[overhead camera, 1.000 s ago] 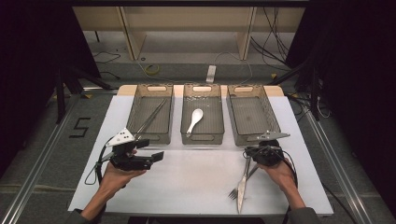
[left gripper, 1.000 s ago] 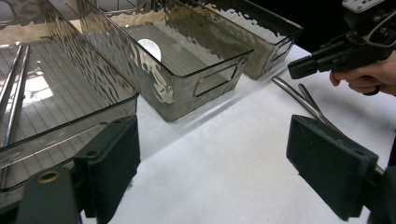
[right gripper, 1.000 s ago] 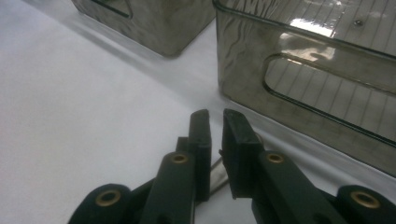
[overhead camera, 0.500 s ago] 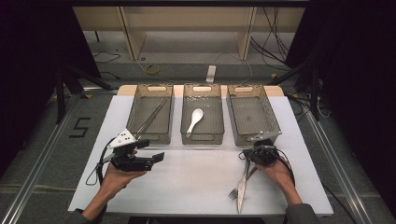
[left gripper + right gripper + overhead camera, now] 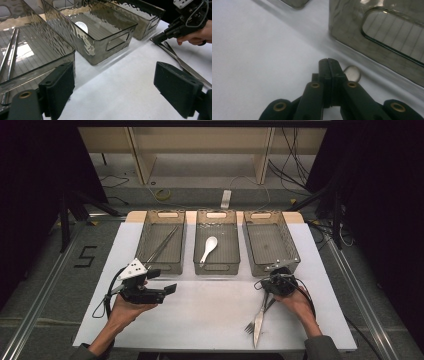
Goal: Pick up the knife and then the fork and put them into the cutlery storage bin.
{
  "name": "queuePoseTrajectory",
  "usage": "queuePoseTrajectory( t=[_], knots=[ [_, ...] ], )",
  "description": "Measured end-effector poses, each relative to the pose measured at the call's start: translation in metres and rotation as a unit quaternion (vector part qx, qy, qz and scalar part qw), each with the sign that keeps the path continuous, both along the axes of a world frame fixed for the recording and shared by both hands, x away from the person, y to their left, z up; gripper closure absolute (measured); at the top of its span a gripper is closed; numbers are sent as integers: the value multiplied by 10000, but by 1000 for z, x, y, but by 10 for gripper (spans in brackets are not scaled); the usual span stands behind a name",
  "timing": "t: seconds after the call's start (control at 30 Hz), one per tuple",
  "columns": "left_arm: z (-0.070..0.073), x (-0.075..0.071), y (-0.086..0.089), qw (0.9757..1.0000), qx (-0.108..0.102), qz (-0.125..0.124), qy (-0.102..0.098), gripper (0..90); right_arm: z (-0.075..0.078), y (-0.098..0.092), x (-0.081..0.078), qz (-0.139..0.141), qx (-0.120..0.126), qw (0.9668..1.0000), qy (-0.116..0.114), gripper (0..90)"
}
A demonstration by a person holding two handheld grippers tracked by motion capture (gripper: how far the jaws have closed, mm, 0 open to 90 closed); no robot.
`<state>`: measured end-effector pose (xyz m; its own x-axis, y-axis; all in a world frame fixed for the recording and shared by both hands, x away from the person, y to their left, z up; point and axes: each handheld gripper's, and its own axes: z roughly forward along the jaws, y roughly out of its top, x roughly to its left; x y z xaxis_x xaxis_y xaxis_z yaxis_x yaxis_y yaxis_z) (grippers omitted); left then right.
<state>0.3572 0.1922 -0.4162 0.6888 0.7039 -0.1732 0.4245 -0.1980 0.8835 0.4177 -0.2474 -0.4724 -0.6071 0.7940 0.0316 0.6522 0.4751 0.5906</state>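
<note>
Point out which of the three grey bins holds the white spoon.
It is the middle bin: the white spoon lies in it. The left bin holds long metal tongs instead, and the right bin has nothing in it.

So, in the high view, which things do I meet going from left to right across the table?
Left hand-held gripper → left bin with the long metal tongs → middle bin with the white spoon → fork and knife → right hand-held gripper
</note>
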Motion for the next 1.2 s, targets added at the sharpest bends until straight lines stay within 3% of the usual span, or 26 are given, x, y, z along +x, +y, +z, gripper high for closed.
queuePoseTrajectory(
  t=[0.33, 0.63, 1.2],
  knots=[
    [0, -1, 1, 10000, 39, 19, -48, 163, 2, -5, -2, -131, -375, 9988, 285, 900],
    [1, -2, 2, 10000, 53, 28, -64, 163, 4, -16, -9, -267, -423, 9979, 411, 900],
    [1, -2, 1, 10000, 47, 12, -47, 164, 8, -44, -58, -489, -479, 9959, 584, 900]
  ],
)
